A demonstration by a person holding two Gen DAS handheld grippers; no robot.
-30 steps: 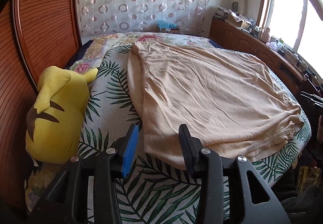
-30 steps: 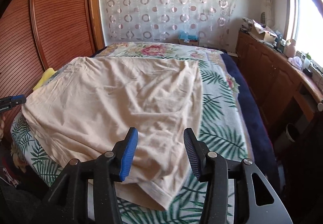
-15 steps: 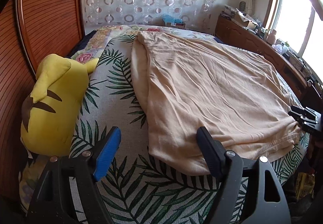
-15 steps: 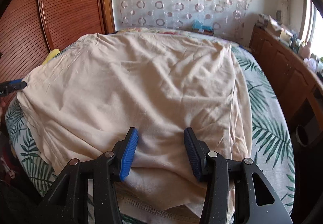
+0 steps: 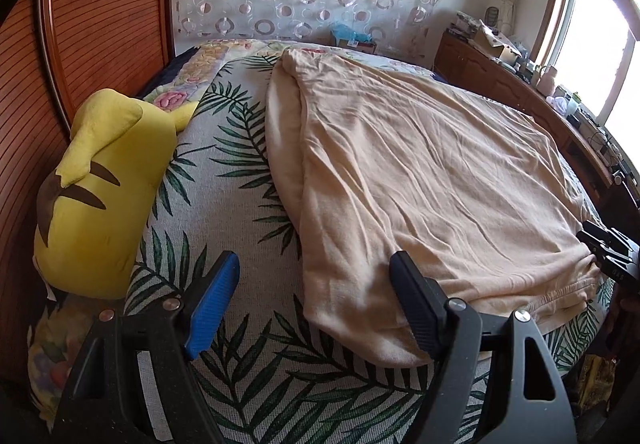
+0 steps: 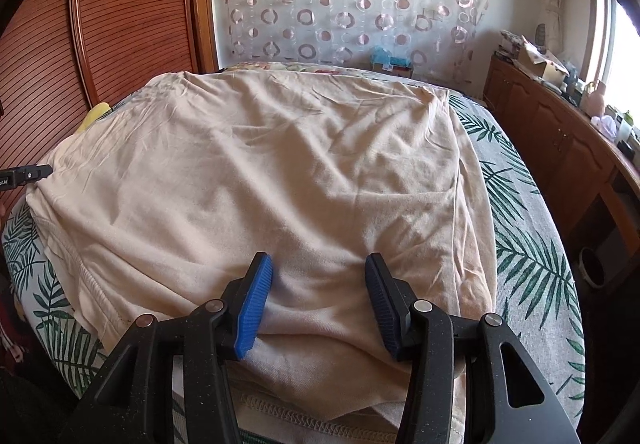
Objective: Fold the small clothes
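A large peach garment (image 5: 420,172) lies spread flat on the bed, its left side folded over. My left gripper (image 5: 316,296) stands open wide at the garment's near left corner. The corner lies between the jaws, against the black finger (image 5: 412,304), and the blue pad (image 5: 212,300) is over bare bedcover. My right gripper (image 6: 318,302) is open and low over the garment (image 6: 300,172) near its hem, with fabric bunched between the pads. Each gripper shows at the edge of the other's view: the right gripper (image 5: 608,256), the left gripper (image 6: 24,174).
A leaf-print bedcover (image 5: 232,180) shows around the garment. A yellow plush toy (image 5: 104,180) lies along the bed's left edge by a slatted wooden door (image 5: 100,24). A cluttered wooden cabinet (image 6: 560,132) runs along the right wall, with a bin (image 6: 592,268) on the floor.
My left gripper's jaws widened and now straddle the garment's corner. My right gripper moved in and down from the bed's corner onto the garment near its hem.
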